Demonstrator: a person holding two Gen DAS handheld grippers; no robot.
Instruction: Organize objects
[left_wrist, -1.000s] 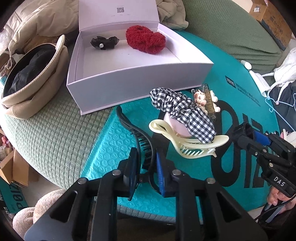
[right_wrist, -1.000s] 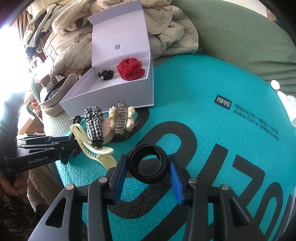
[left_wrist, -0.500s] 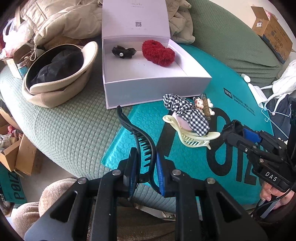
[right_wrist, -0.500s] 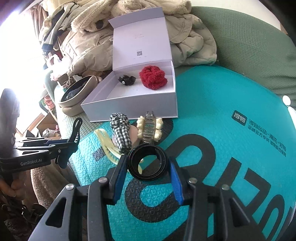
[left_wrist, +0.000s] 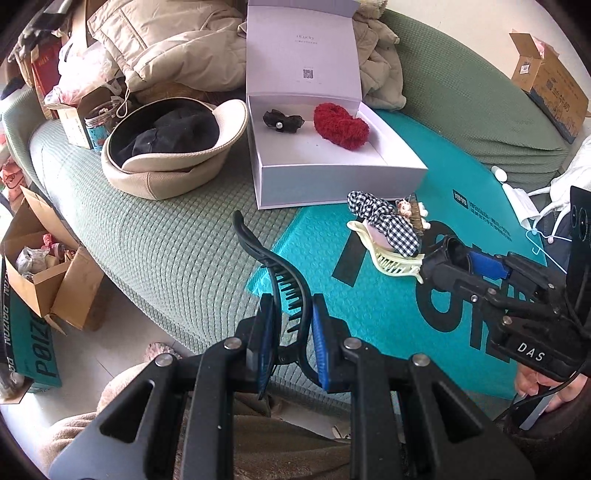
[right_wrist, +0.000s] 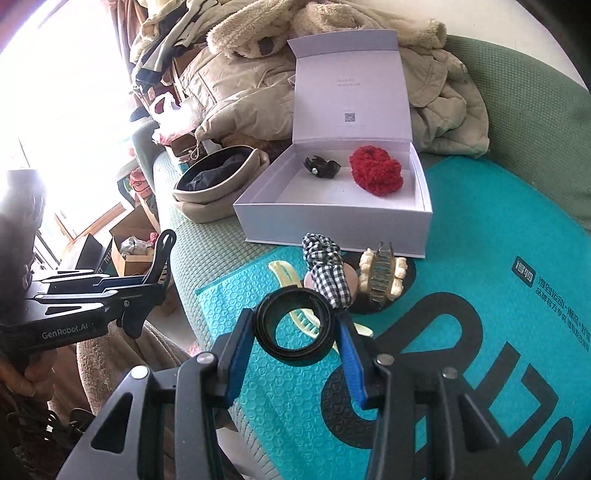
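Above the green quilted bed (left_wrist: 155, 236), we tilt both tongs downward. Our left tongs (left_wrist: 291, 332) are clamped tight on a curved black plastic hair claw (left_wrist: 280, 273); our right tongs (right_wrist: 295, 328), partly open, press their blue pads on a coil of black elastic hair bands (right_wrist: 295, 325). Only the left view shows cardboard boxes (left_wrist: 44, 280) on the floor; only the right view shows the bright window. Farther off, an open lavender gift box (right_wrist: 332, 218) holds a fuzzy red scrunchie (right_wrist: 376, 175) and a small black bow (right_wrist: 321, 168). Just before it, on the teal bubble mailer (right_wrist: 498, 332), lie a gingham scrunchie (right_wrist: 328, 273), a cream claw clip (left_wrist: 388, 258) and a decorated brown clip (right_wrist: 382, 273).
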